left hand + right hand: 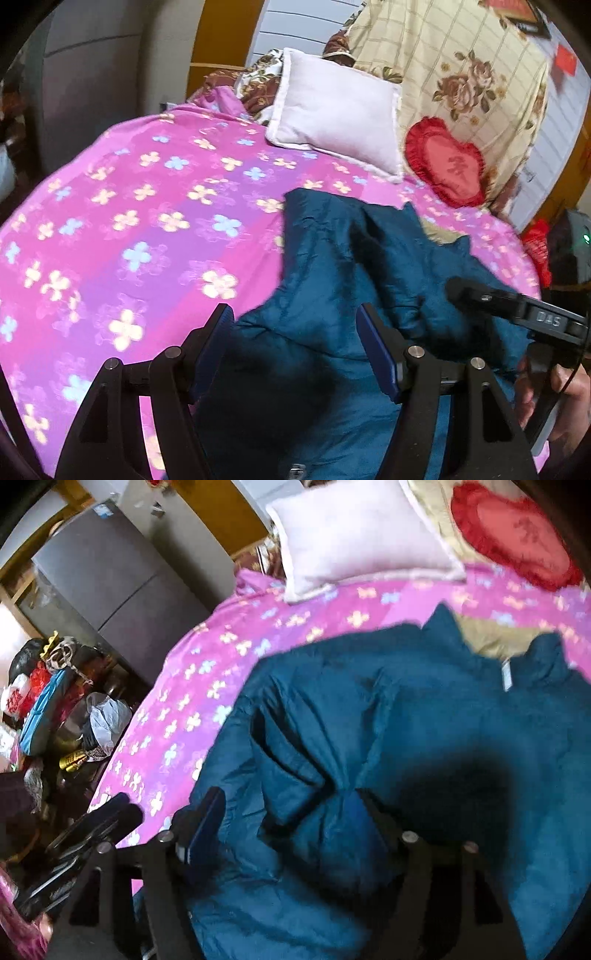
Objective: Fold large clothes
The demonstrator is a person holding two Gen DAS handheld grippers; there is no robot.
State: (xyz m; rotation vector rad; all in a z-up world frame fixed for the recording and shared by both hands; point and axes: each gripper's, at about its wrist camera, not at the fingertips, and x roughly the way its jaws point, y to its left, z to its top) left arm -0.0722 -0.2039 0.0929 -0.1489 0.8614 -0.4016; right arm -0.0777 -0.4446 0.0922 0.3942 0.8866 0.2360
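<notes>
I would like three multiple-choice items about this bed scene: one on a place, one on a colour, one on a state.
1. Where does the red heart cushion lie?
A. beside the white pillow
B. on the jacket
C. on the floor

2. What colour is the padded jacket?
A. yellow
B. dark teal
C. white

3. How does the left hand-held gripper stand?
A. shut on the pillow
B. shut on the bedsheet
C. open over the jacket

Key: 1 A, the cushion sits next to the pillow at the head of the bed. 2 B, the fabric is dark blue-green. 3 C, both pads are apart and press on nothing.
</notes>
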